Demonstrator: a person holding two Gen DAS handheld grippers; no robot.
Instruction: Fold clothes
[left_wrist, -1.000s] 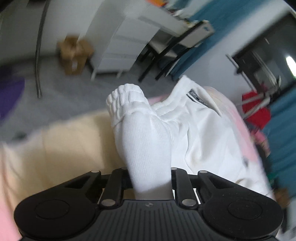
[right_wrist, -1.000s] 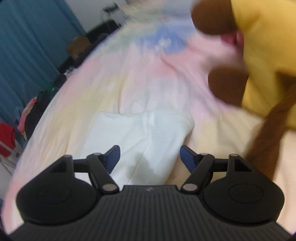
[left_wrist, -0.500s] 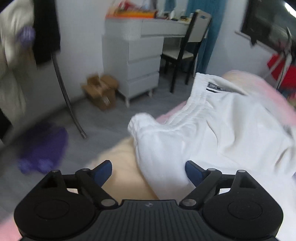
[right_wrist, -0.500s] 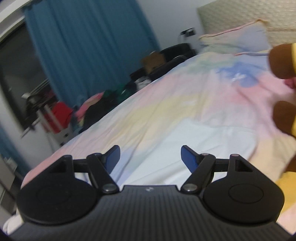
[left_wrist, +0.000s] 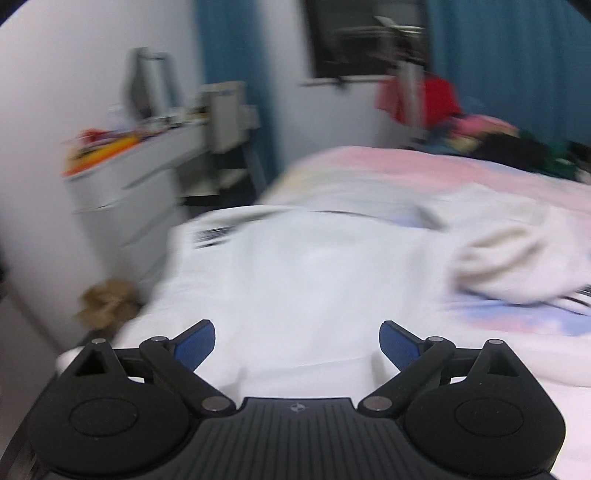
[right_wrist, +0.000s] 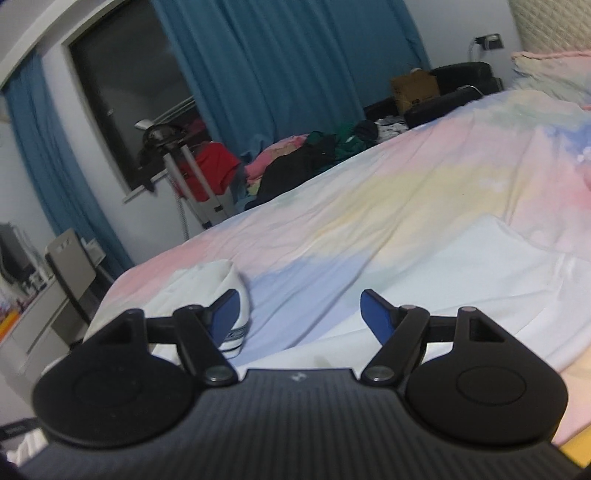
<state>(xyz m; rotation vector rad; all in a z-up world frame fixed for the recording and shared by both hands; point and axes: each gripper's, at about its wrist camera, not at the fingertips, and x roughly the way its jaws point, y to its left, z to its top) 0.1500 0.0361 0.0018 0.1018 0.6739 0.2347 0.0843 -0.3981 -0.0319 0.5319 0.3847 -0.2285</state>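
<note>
Our left tongs (left_wrist: 297, 341) just opened wide, empty above white trousers (left_wrist: 295, 280) on bed (right_wrist: 406, 192); right tongs (right_wrist: 299, 314) agape, empty.

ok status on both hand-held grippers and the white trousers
Left hand-held gripper just opened, empty. Right hand-held gripper open, empty. White cotton trousers loose on pastel bedsheet. Nothing in the way.

Open pastel bedsheet (right_wrist: 424, 192) stretches clear ahead of the right hand-held gripper (right_wrist: 299, 314); a white garment (left_wrist: 295, 280) covers the bed's near end, a bunched cuff (right_wrist: 221, 284) and a far-edge clothes pile (right_wrist: 306, 158) flanking.
</note>
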